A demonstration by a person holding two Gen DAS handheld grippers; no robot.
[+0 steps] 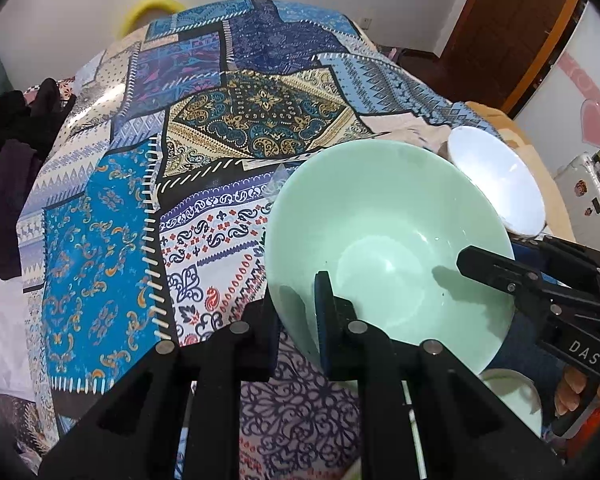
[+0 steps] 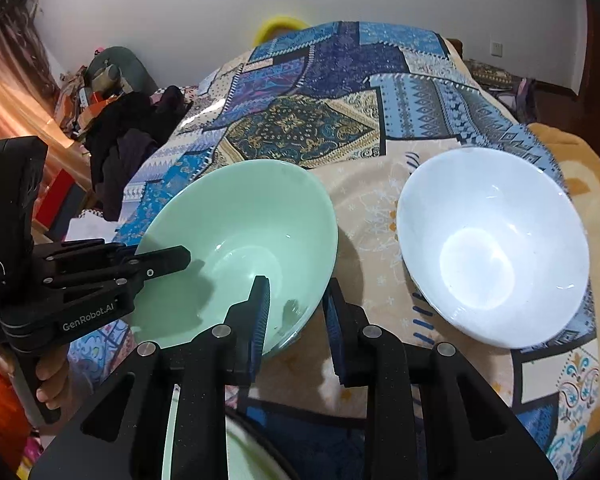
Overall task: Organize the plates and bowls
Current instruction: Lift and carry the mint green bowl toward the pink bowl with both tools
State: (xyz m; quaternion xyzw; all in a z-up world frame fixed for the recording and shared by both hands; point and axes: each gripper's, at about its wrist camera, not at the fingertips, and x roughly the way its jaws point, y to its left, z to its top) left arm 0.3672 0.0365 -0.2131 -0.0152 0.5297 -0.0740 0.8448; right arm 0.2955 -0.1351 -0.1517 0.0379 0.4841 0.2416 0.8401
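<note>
A pale green bowl (image 1: pixel 384 248) (image 2: pixel 240 240) is tilted just over the patterned cloth (image 1: pixel 100 240), gripped from both sides. My left gripper (image 1: pixel 296 300) is shut on its near-left rim, one pad inside the bowl and one outside. My right gripper (image 2: pixel 296 300) is shut on the opposite rim in the same way. Each view shows the other tool: the right gripper (image 1: pixel 476 260) at the bowl's right rim, the left gripper (image 2: pixel 176 258) at its left rim. A white bowl (image 2: pixel 492 248) (image 1: pixel 496 176) sits empty on the cloth to the right.
Another pale green dish (image 1: pixel 512 392) (image 2: pixel 172 432) shows partly under the grippers near the front edge. Dark clothes (image 2: pixel 128 148) are piled off the table's left side. A hand (image 2: pixel 52 380) holds the left tool. A wooden door (image 1: pixel 500 32) stands at the back right.
</note>
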